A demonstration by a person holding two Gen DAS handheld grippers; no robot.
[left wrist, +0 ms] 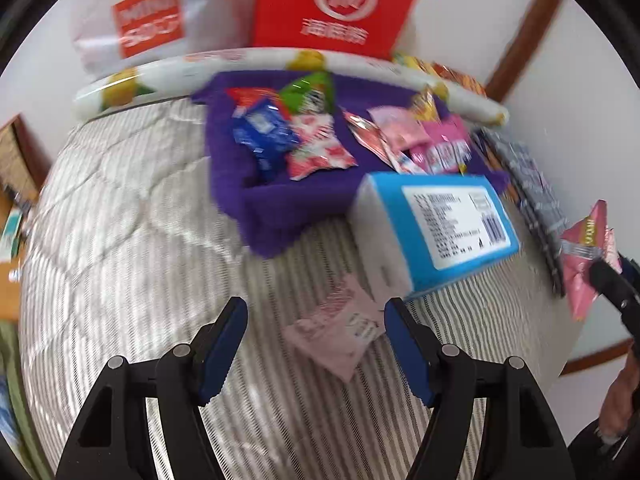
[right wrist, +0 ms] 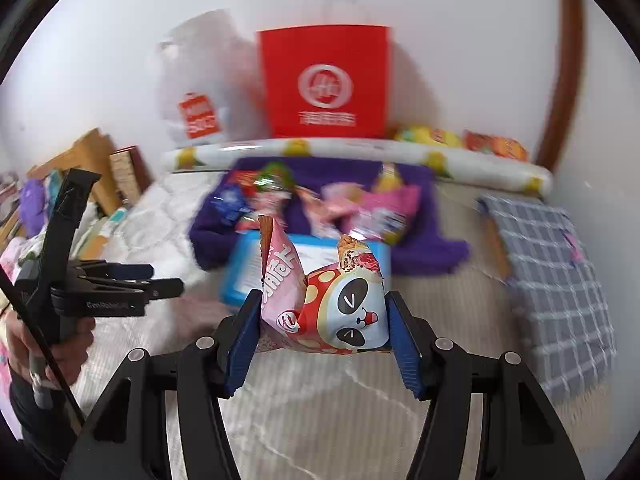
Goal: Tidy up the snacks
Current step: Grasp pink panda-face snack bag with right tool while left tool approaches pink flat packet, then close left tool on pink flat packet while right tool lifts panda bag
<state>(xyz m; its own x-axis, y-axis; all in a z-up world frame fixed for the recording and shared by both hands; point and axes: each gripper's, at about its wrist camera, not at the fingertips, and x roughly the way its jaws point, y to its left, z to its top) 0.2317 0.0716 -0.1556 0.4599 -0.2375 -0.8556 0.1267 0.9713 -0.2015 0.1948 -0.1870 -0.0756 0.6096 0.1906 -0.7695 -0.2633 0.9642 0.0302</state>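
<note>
Right wrist view: right tongs point(right wrist: 320, 320) pinch a panda snack bag point(right wrist: 328, 300) above the bed point(right wrist: 320, 420), in front of a blue box point(right wrist: 240, 276) and purple tray point(right wrist: 420, 240) of snacks. Left tongs point(left wrist: 316, 344) spread wide, holding nothing, over a pale pink packet point(left wrist: 336, 328) on the bed.

Plenty of open striped bedspread point(left wrist: 132, 216) across the left and lower middle of the left wrist view, nothing on it but a flat pink packet point(left wrist: 340, 328) lying just ahead between the left claw point(left wrist: 316, 336) fingers. The blue box point(left wrist: 440, 224) blocks the right-centre, butting against the purple tray point(left wrist: 272, 208). Behind that tray, the wrapped roll point(left wrist: 256, 68) and red bag point(left wrist: 336, 0) wall off the top.
</note>
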